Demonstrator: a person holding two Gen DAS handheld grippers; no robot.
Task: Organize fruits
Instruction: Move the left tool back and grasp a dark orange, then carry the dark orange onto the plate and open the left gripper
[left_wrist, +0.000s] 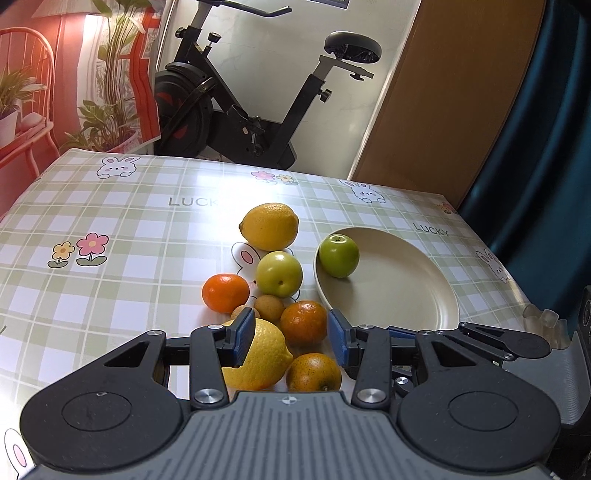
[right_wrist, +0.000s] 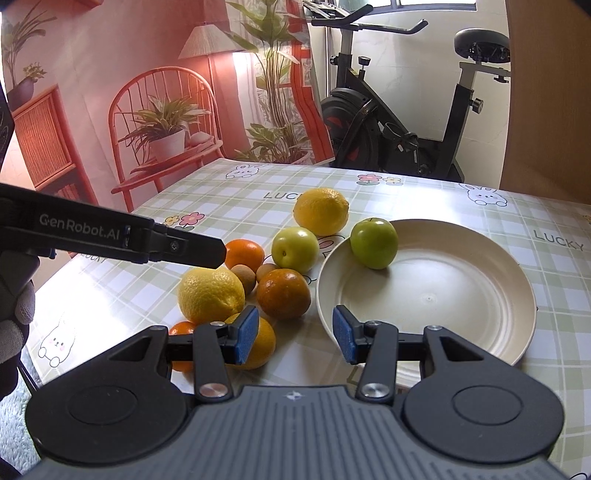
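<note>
On the plate (right_wrist: 480, 332) sits 1 green apple (right_wrist: 373, 242), claws empty.

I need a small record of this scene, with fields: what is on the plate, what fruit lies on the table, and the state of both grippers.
plate: cream plate, on the right part of the checked tablecloth
on plate: one green apple, near the far left rim
fruit off plate: two lemons, far lemon and near lemon; a paler green apple; several oranges; two small brown fruits
left gripper: open, empty, above the fruit pile
right gripper: open, empty, near the plate's left edge
background: exercise bike
</note>
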